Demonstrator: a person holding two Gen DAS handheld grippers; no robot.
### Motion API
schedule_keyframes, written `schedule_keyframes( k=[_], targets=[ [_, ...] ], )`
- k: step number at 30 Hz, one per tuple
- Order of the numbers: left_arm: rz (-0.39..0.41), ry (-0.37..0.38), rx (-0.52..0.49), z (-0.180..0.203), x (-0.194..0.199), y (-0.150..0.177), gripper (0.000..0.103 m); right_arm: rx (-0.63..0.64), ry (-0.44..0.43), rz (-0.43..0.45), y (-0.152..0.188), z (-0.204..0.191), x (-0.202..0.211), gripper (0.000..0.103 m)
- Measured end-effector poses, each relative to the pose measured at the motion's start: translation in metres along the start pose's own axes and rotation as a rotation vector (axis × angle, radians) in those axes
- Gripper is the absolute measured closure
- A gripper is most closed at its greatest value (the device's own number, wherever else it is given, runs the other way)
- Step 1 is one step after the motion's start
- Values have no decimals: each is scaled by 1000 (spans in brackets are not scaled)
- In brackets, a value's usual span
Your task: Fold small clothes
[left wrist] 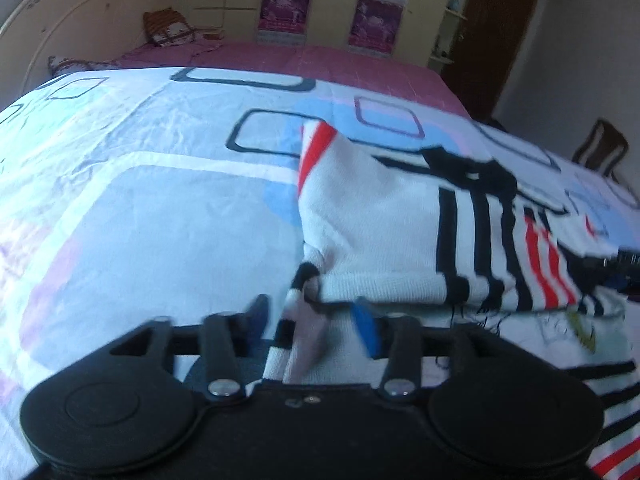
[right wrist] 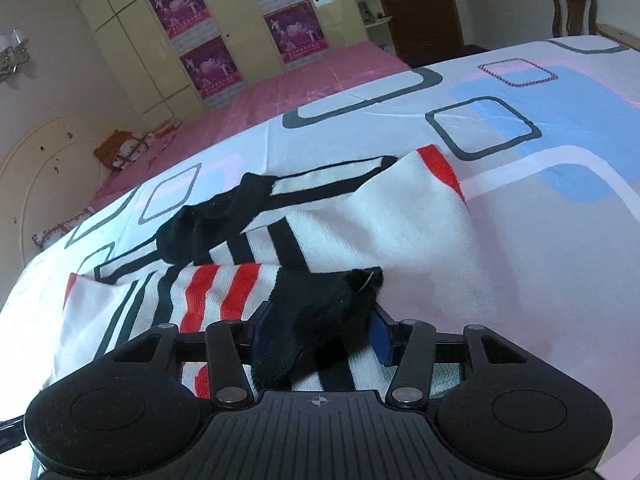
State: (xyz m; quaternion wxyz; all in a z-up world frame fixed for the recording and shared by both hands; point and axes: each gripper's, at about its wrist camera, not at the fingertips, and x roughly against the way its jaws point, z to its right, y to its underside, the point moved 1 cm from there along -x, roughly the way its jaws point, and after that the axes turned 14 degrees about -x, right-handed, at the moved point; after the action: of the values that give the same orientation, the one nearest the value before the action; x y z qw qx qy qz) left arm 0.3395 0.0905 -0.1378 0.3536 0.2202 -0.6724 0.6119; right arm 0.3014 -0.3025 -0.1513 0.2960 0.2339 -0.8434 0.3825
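A small white knit sweater (left wrist: 380, 216) with black and red stripes lies on the patterned bedsheet (left wrist: 140, 184). My left gripper (left wrist: 312, 320) is shut on the sweater's white edge near a black-trimmed corner, cloth bunched between the blue pads. In the right wrist view the sweater (right wrist: 400, 232) lies partly folded, its black collar (right wrist: 216, 220) at the back. My right gripper (right wrist: 320, 328) is shut on a black cuff (right wrist: 320, 300) of the sweater, next to red-striped cloth. The right gripper's tip shows at the right edge of the left wrist view (left wrist: 628, 260).
The pink mattress (left wrist: 320, 60) extends behind the sheet, with pillows (left wrist: 168, 28) by the headboard. Wardrobes with posters (right wrist: 208, 60) stand beyond. A wooden chair (right wrist: 568, 4) and a brown door (right wrist: 416, 4) are at the far side.
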Motion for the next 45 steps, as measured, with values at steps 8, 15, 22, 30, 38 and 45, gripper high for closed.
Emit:
schedule_keyframes(
  k=[8, 15, 22, 30, 38, 45],
  targets=[
    [30, -22, 9, 10, -27, -40, 44, 107, -9, 6, 0, -12, -2, 98],
    [21, -75, 41, -3, -76, -77, 44, 223, 50, -20, 4, -10, -7, 97],
    [11, -75, 39, -7, -105, -90, 48, 205, 52, 123, -7, -10, 15, 83],
    [7, -112, 57, -9, -126, -94, 55, 329, -1, 75, 3, -51, -15, 83],
    [12, -146, 63, -12, -132, -95, 56, 432, 80, 31, 16, -48, -53, 83],
    [21, -152, 64, -11, -125, -94, 55, 412, 86, 50, 8, -41, -43, 83]
  ],
)
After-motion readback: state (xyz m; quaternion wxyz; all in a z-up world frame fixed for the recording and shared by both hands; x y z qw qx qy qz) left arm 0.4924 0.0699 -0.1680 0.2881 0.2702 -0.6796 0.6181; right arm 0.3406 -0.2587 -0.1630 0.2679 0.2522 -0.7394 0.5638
